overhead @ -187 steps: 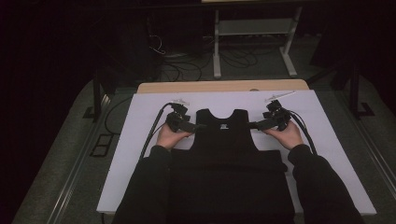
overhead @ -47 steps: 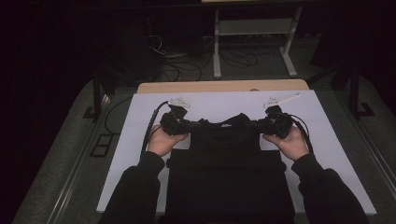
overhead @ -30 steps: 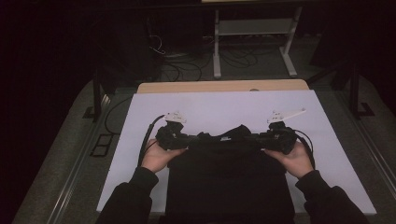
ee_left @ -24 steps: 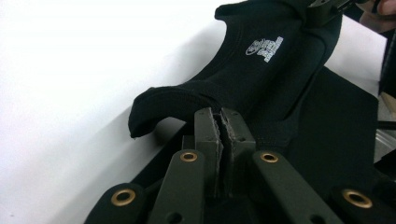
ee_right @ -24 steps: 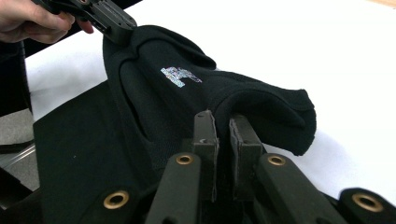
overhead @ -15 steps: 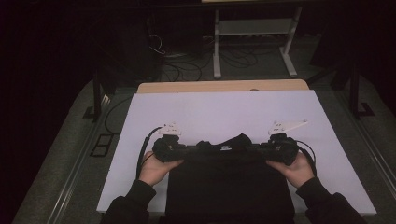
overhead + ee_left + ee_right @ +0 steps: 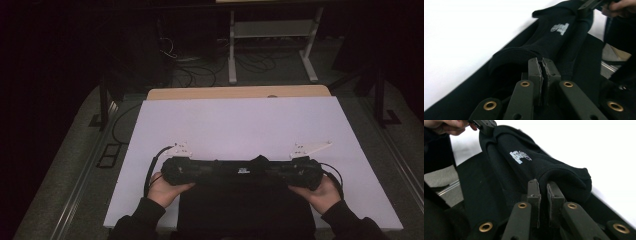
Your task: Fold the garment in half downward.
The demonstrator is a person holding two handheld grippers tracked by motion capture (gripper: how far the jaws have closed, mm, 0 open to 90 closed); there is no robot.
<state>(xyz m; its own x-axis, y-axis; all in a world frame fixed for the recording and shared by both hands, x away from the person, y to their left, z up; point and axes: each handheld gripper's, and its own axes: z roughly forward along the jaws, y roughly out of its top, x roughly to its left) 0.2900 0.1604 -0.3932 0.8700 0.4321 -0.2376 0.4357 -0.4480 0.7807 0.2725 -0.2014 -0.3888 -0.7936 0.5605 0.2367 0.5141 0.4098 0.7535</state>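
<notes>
A black sleeveless garment (image 7: 245,205) lies at the near edge of the white table cover (image 7: 240,125). Its top part is folded back over its body, so a rolled fold (image 7: 240,170) with a small white print runs between my hands. My left gripper (image 7: 192,171) is shut on the fold's left end. In the left gripper view the left gripper (image 7: 542,63) pinches the cloth (image 7: 554,42). My right gripper (image 7: 287,171) is shut on the right end. In the right gripper view the right gripper (image 7: 543,185) presses together on the fabric (image 7: 531,167).
Bare white cover stretches beyond the garment to a wooden table edge (image 7: 240,92). Past the table stand a metal frame (image 7: 270,35) and cables (image 7: 190,70) on the dark floor. Cables trail from both grippers.
Both hands have drawn back toward the near table edge and slightly down, pulling the garment's top over its body. The fold now lies closer to the person.
</notes>
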